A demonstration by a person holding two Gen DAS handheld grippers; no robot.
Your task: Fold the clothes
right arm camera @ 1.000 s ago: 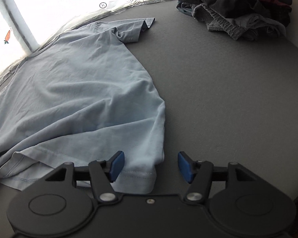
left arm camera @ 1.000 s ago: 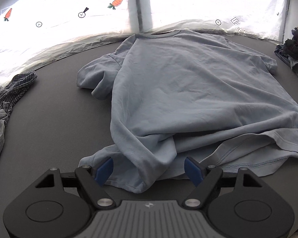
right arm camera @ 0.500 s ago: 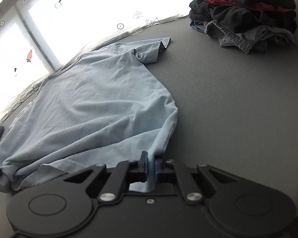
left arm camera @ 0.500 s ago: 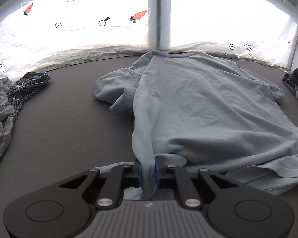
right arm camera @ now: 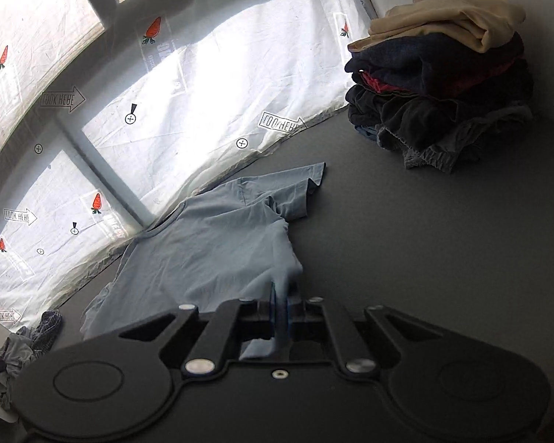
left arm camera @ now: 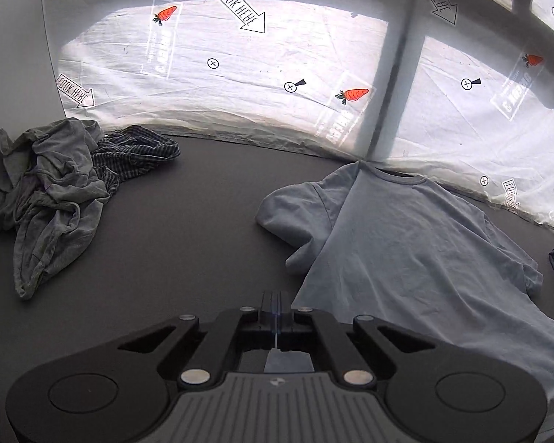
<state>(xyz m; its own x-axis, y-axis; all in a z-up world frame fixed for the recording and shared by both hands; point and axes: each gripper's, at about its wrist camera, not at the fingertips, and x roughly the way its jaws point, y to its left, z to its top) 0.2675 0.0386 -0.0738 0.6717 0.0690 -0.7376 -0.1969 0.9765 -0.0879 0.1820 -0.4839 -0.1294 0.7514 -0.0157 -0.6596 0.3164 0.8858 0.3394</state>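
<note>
Both grippers, left (left arm camera: 276,308) and right (right arm camera: 280,312), pinch the shirt's (left arm camera: 417,243) hem; its collar lies straight ahead, toward the window.

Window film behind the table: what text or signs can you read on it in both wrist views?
"LOOK HERE", mirrored, in arrow outlines on the window film; also seen from the right wrist.
Larger pale lettering beside the carrot pictures: too faint to read.
Crosshair circles: marks, no text.
Light blue T-shirt, clothes: no text visible.
</note>
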